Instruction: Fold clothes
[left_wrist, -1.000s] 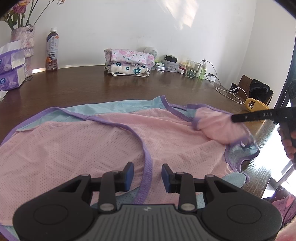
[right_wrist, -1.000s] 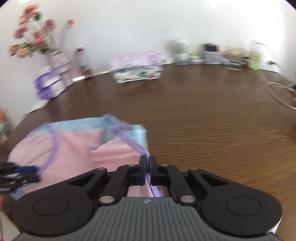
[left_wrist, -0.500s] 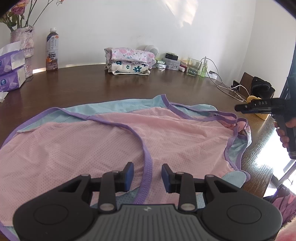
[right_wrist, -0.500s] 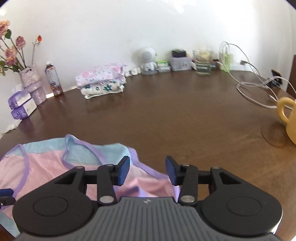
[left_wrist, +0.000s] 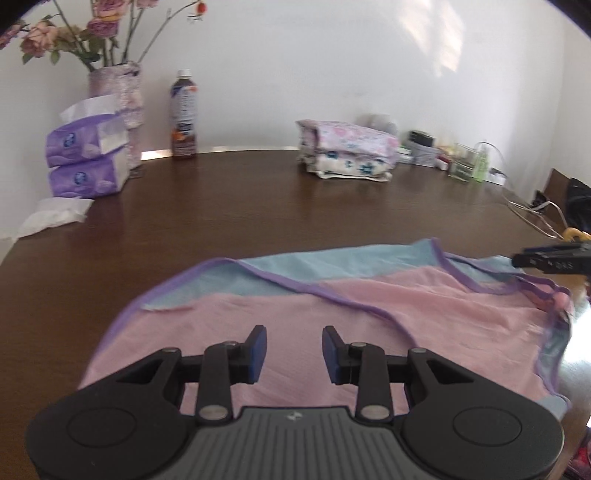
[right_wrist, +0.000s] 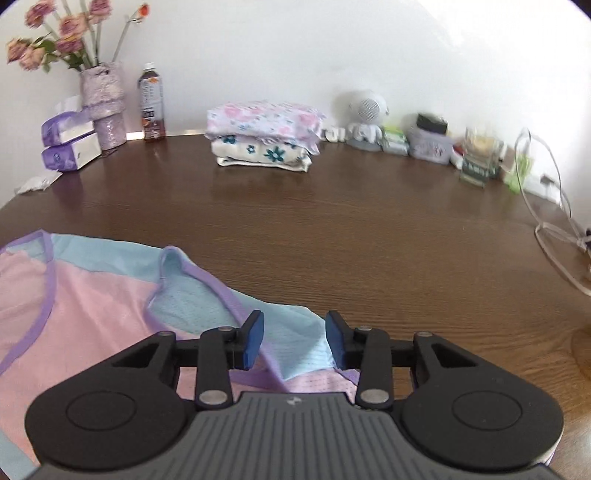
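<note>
A pink and light-blue mesh garment (left_wrist: 369, 314) with purple trim lies spread on the brown wooden table (left_wrist: 277, 206). My left gripper (left_wrist: 293, 345) hovers open over its pink part, nothing between the fingers. In the right wrist view the same garment (right_wrist: 92, 306) fills the lower left, and my right gripper (right_wrist: 294, 338) stands open above its blue right-hand edge, holding nothing. The right gripper's black tip (left_wrist: 546, 258) shows at the right edge of the left wrist view, over the garment's far right corner.
A folded floral stack (right_wrist: 262, 136) sits at the back centre. Tissue packs (left_wrist: 86, 158), a flower vase (right_wrist: 103, 107) and a bottle (left_wrist: 183, 114) stand at back left. Small items, a glass box (right_wrist: 478, 158) and white cables (right_wrist: 554, 236) crowd the back right.
One second ago my right gripper was shut on the garment's purple-trimmed edge; it has since opened and let the cloth settle flat. My left gripper shifted left over the pink part, staying open.
</note>
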